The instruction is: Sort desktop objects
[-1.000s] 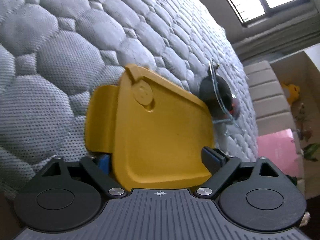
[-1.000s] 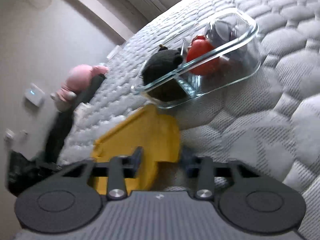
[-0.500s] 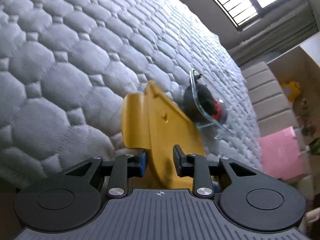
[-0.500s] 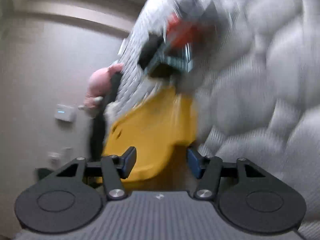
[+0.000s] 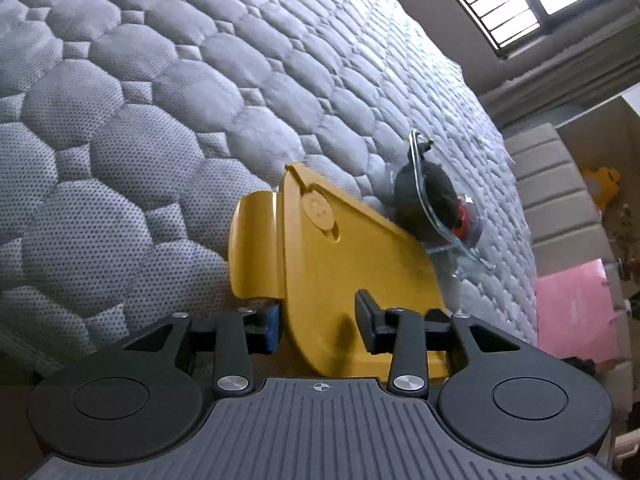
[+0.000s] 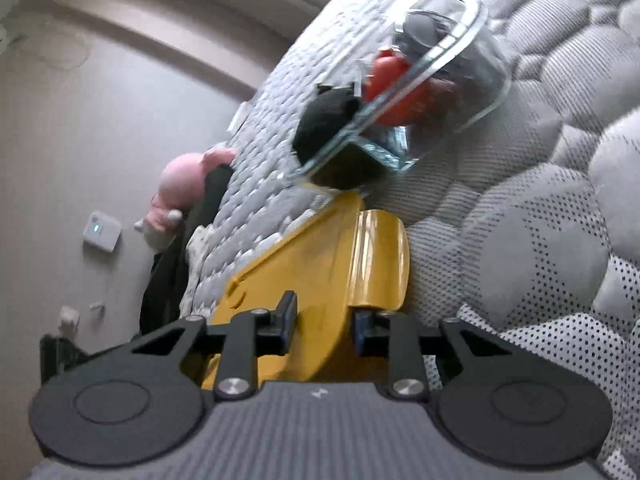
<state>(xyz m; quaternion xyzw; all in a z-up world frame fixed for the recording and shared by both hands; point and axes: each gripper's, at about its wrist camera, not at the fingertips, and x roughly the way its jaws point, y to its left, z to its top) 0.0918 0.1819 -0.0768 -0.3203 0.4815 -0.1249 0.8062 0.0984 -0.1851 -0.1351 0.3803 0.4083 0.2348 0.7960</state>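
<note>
— Rolled over, right tool (image 6: 322,324) just closed on yellow lid (image 6: 320,264); left tool (image 5: 318,320), eased slightly, clamps it too, near bed (image 5: 120,120) edge, beside glass box (image 6: 460,80).
— Level it before seating.

The glass dish (image 5: 448,216) blocks passage just beyond the yellow lid (image 5: 352,264); quilted mattress (image 5: 140,120) leftward lies open

Legible text — none in either wrist view. The round raised disc (image 5: 318,212) on the yellow lid (image 5: 352,276) carries faint embossed marks, too small to read. A small crosshair mark (image 5: 320,387) stands on the left gripper's ribbed housing — a sign only, no lettering. A small pale mark on the right gripper's housing cannot be read.
</note>
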